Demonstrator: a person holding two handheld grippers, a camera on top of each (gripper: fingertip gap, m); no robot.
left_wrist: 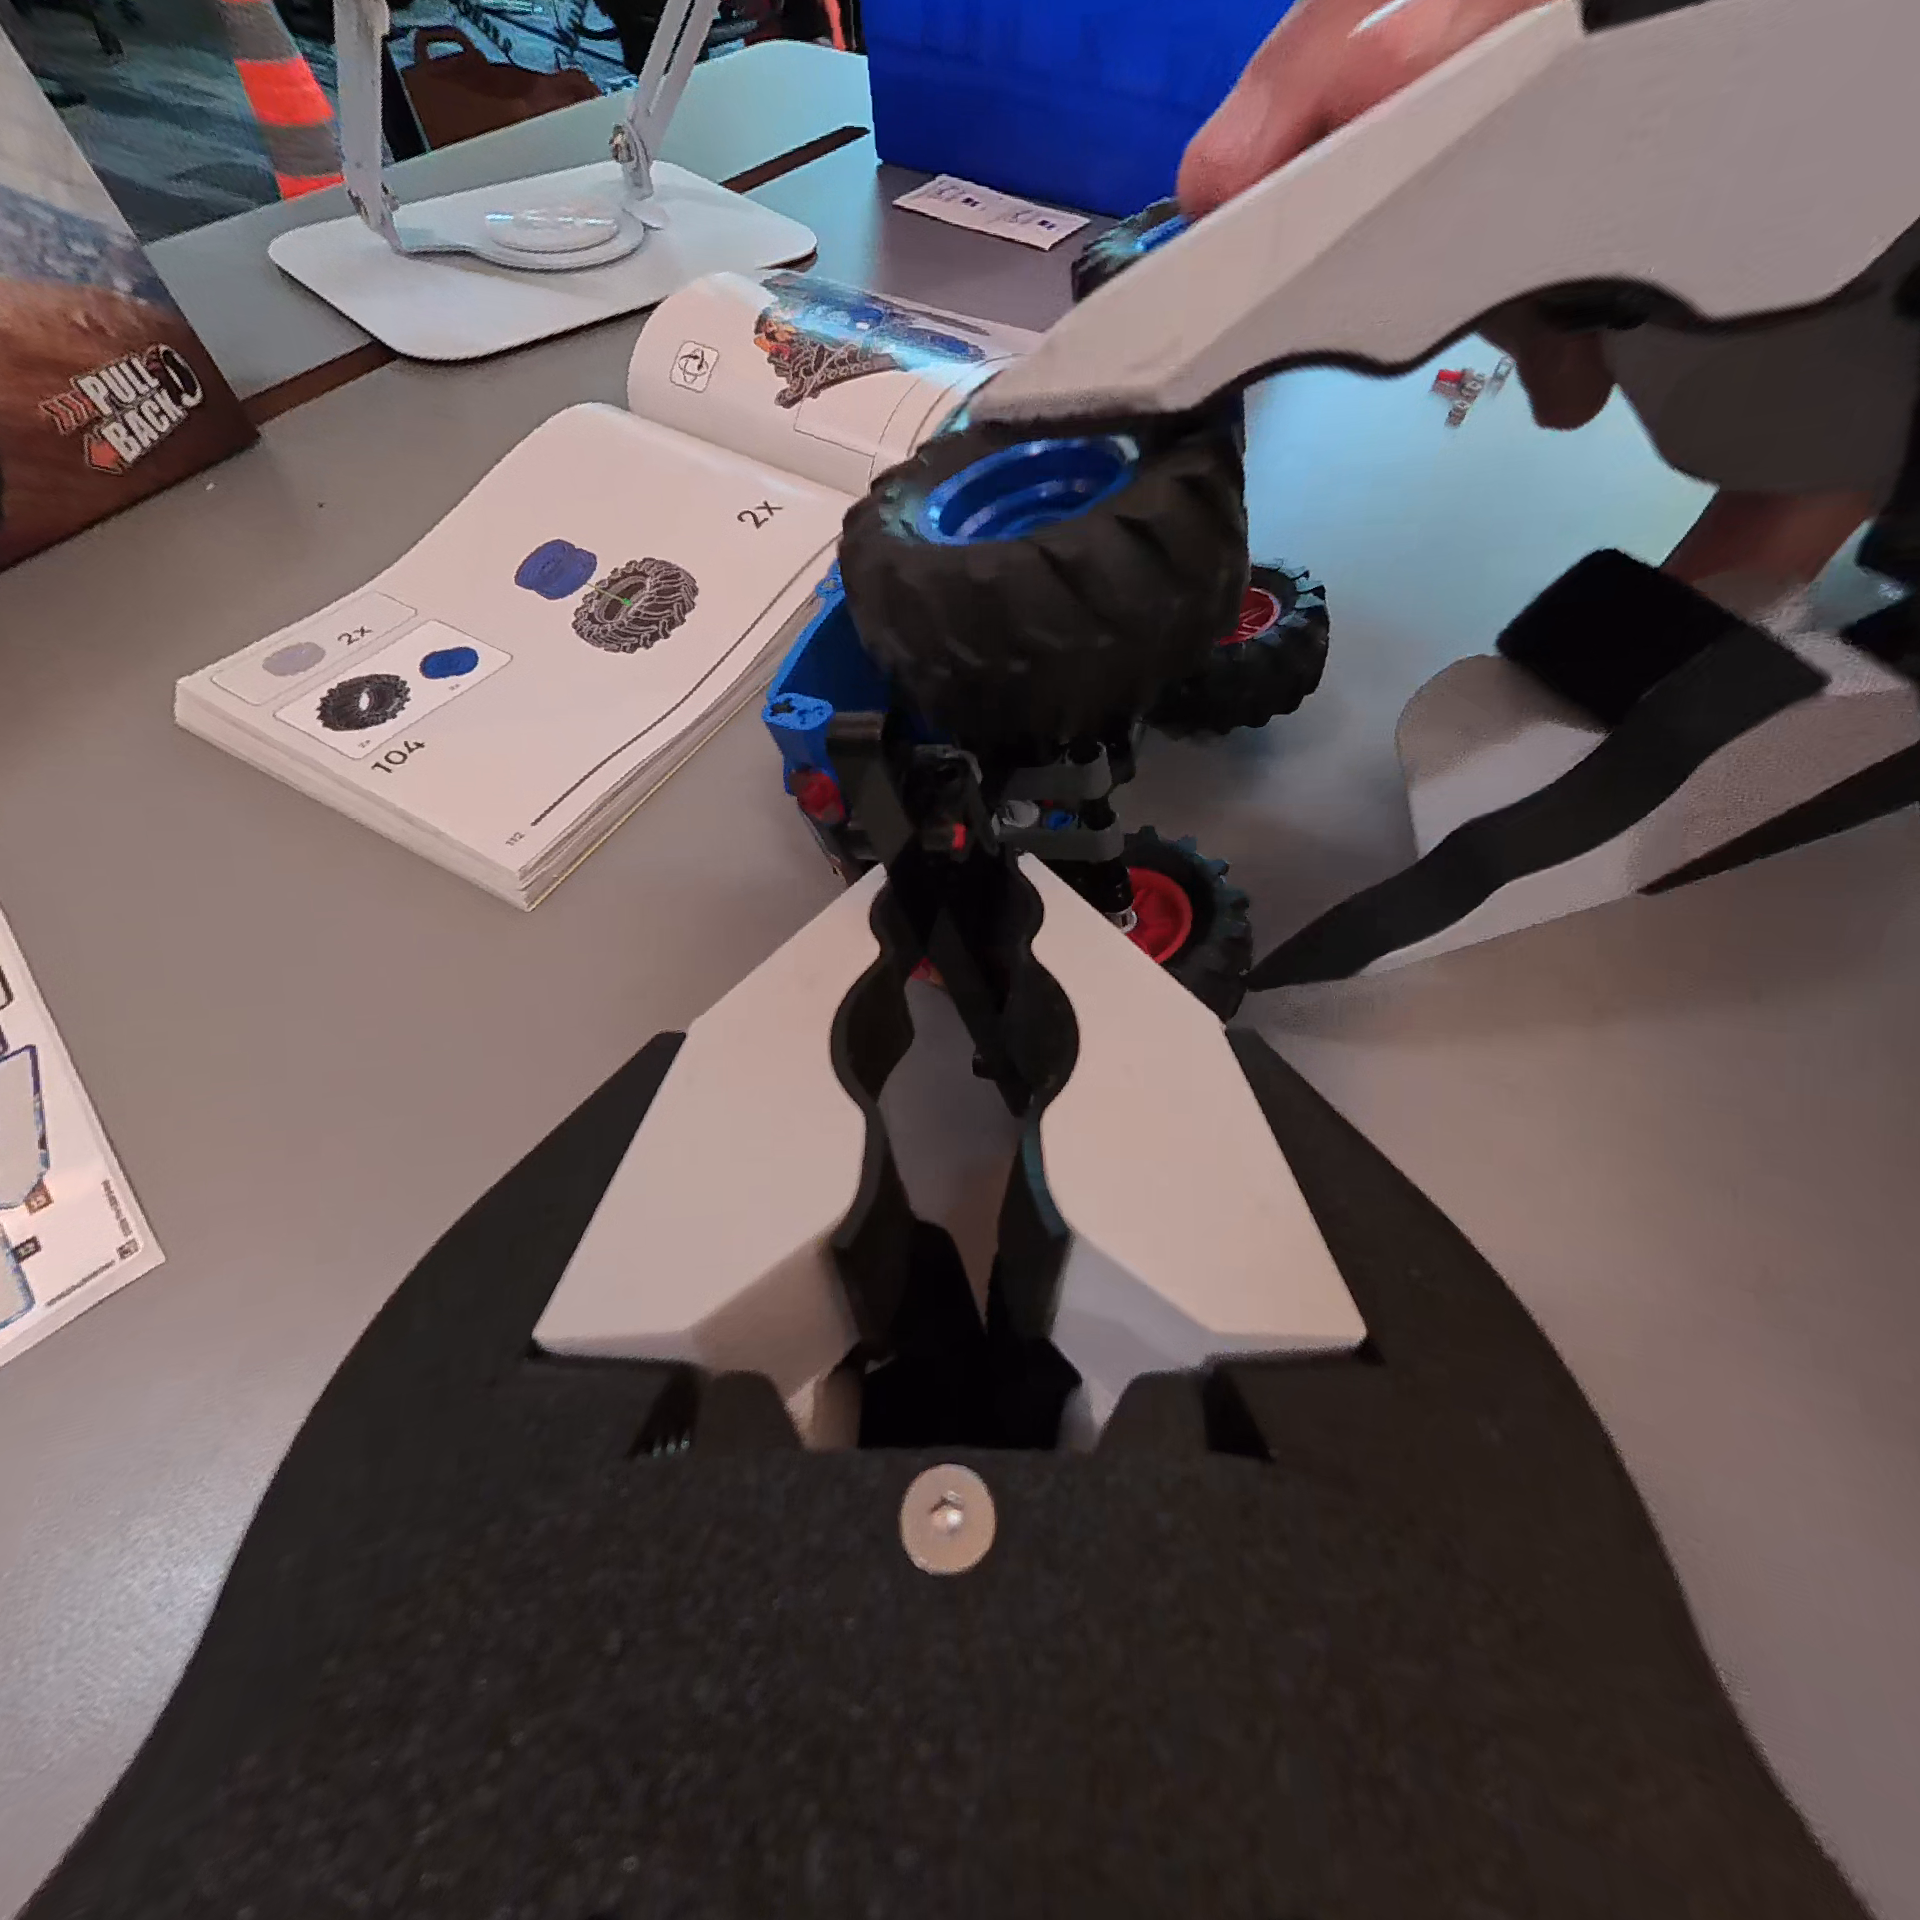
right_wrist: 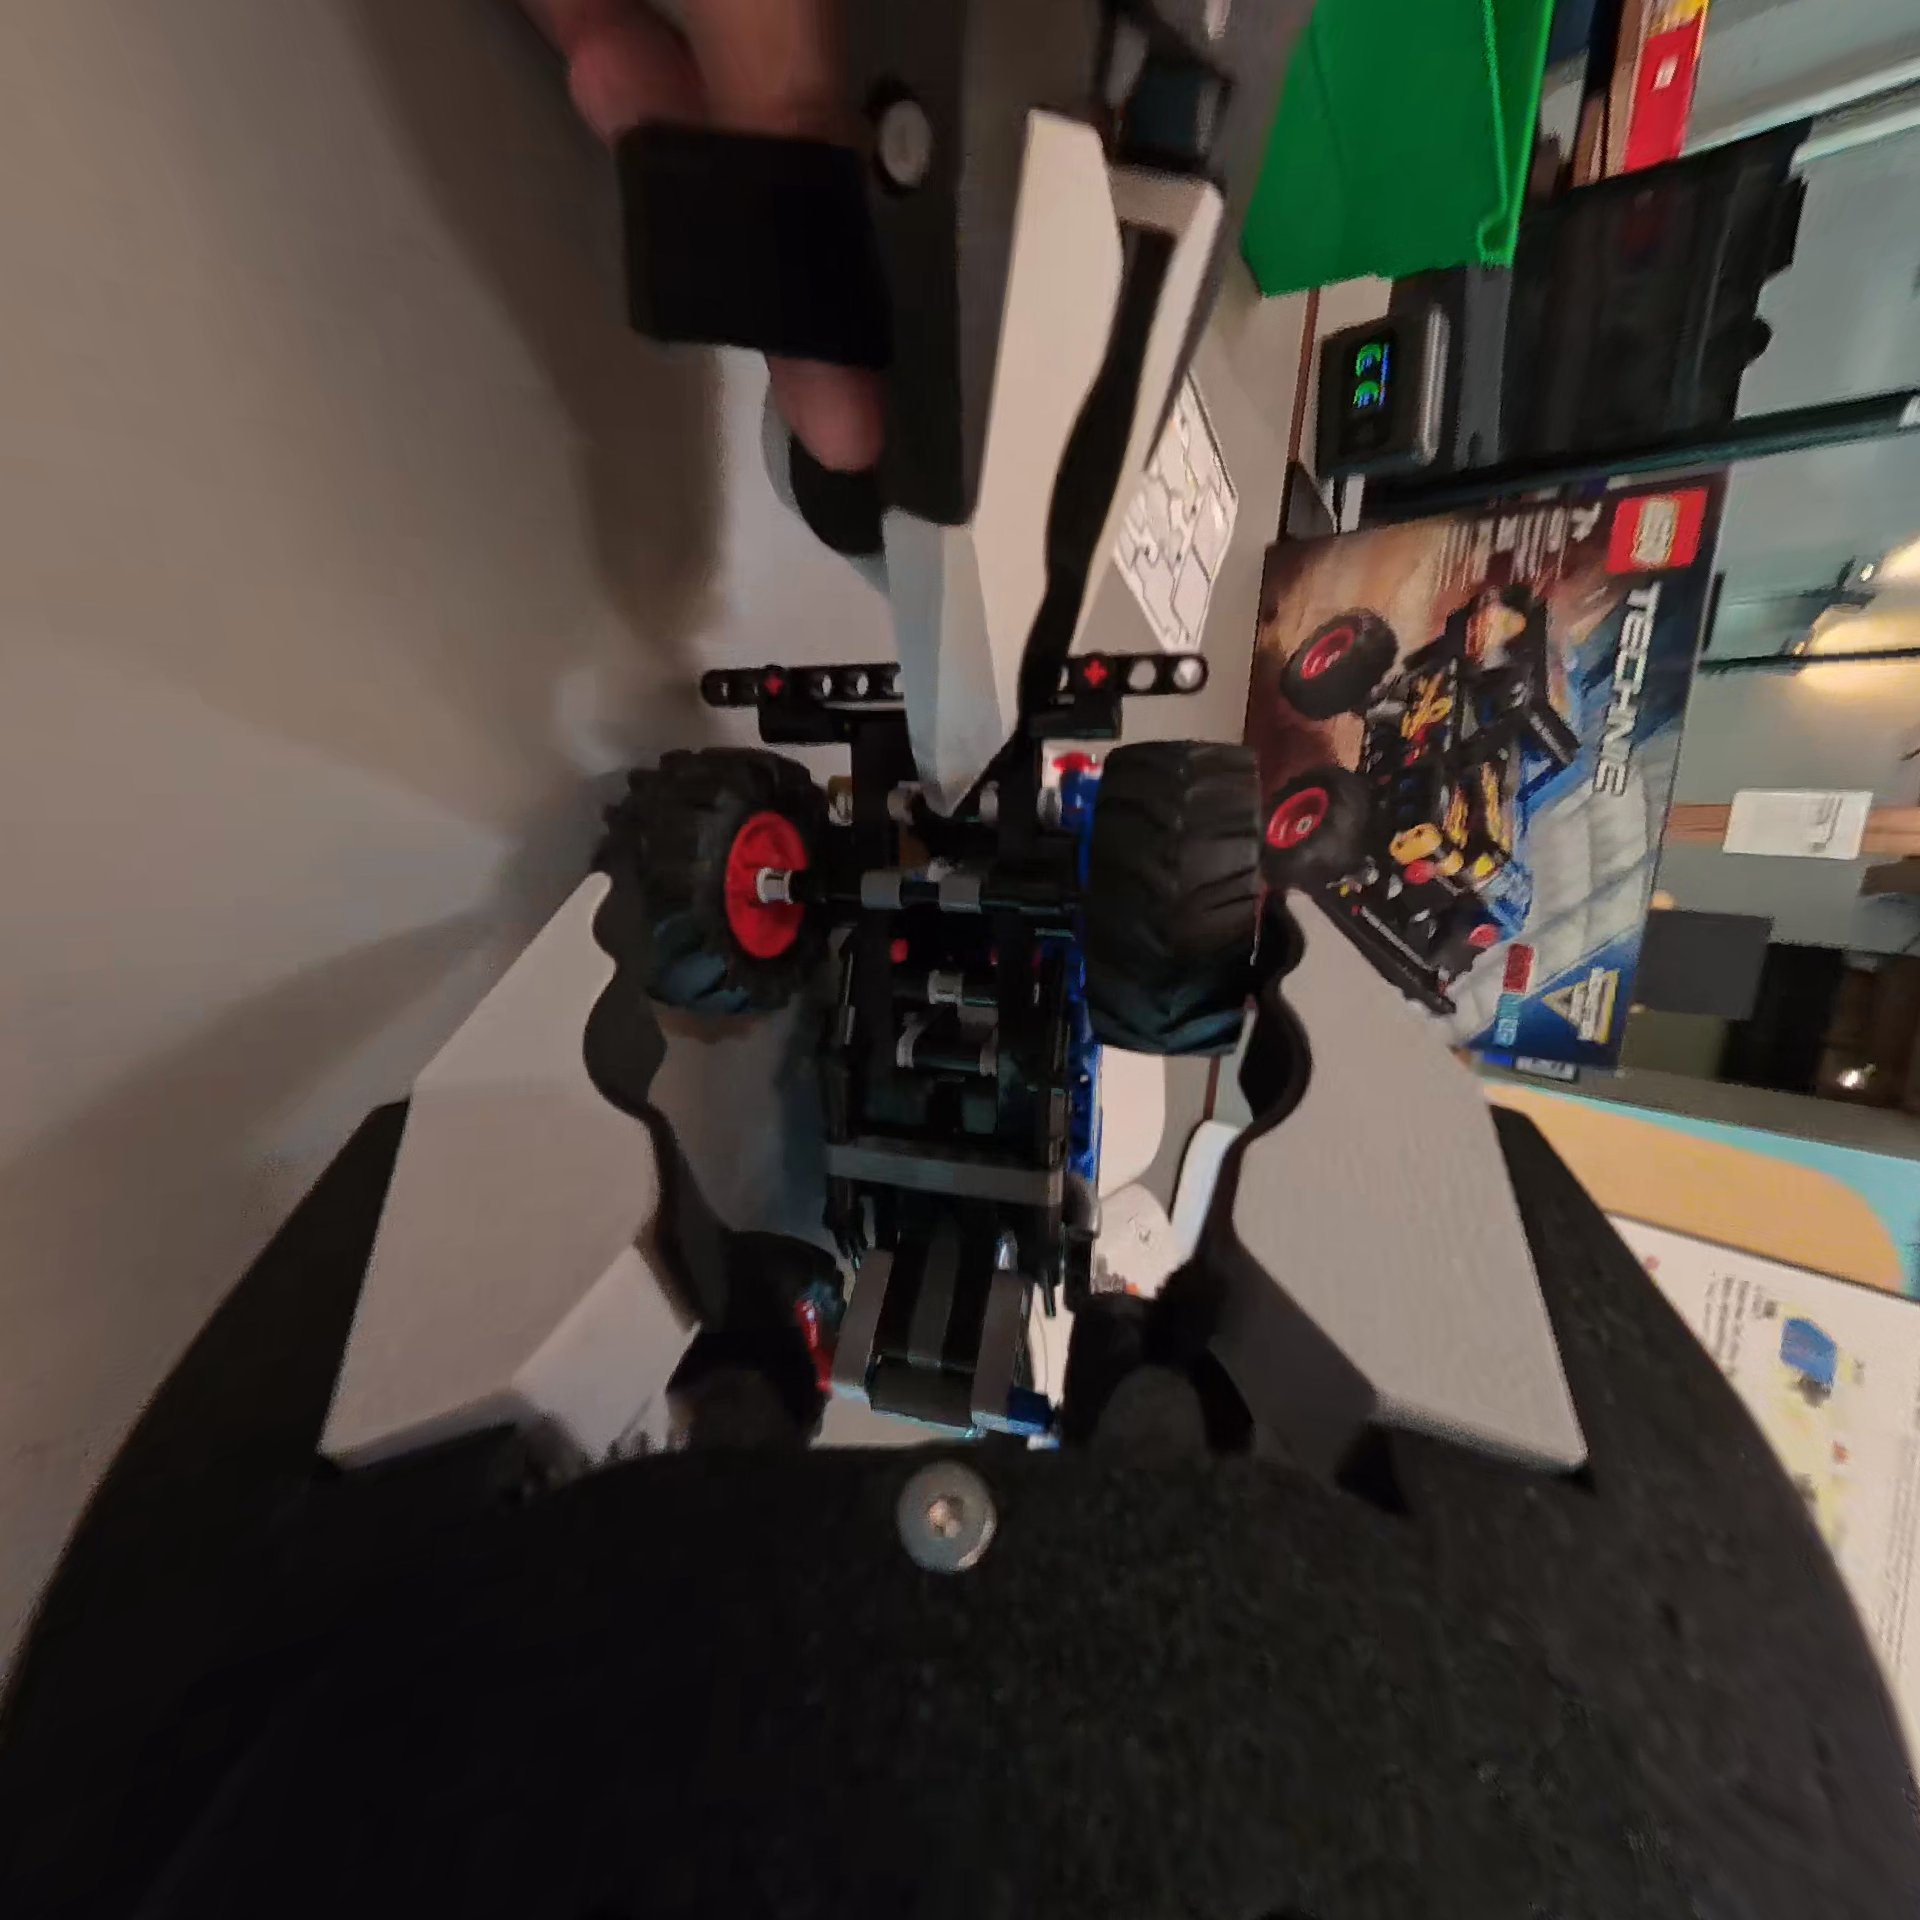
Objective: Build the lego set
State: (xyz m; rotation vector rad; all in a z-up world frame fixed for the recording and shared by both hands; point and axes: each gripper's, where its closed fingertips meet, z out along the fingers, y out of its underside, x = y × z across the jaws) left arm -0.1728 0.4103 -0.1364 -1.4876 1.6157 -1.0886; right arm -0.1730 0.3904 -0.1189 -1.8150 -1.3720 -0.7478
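- Closest to the lens in the left wrist view, the left gripper (left_wrist: 951, 935) is clenched on a thin black beam (left_wrist: 935, 821) at the end of the toy truck (left_wrist: 831, 717), which hangs tilted just ahead of its tips.
- Straight beyond those tips, a big blue-hubbed wheel (left_wrist: 1039, 540) sits on the truck's top side; I cannot tell whether it is fully pressed home.
- Right gripper (right_wrist: 935, 914) straddles the truck's body with its fingers spread wide, one finger (left_wrist: 1299, 312) resting over the blue-hubbed wheel; whether it squeezes anything I cannot tell.
- Red-hubbed wheels (right_wrist: 767, 873) sit to the left of the right gripper's gap.
- Handling, as I judge it: the truck is light and stiff plastic, but pinned joints can pop under twist. Rubber tyres give good grip yet turn on their axles, so the frame is the safer hold.
- Left of the left gripper, the open booklet (left_wrist: 499, 644) lies on the surface (left_wrist: 312, 987), with the box (right_wrist: 1475, 769) farther off.
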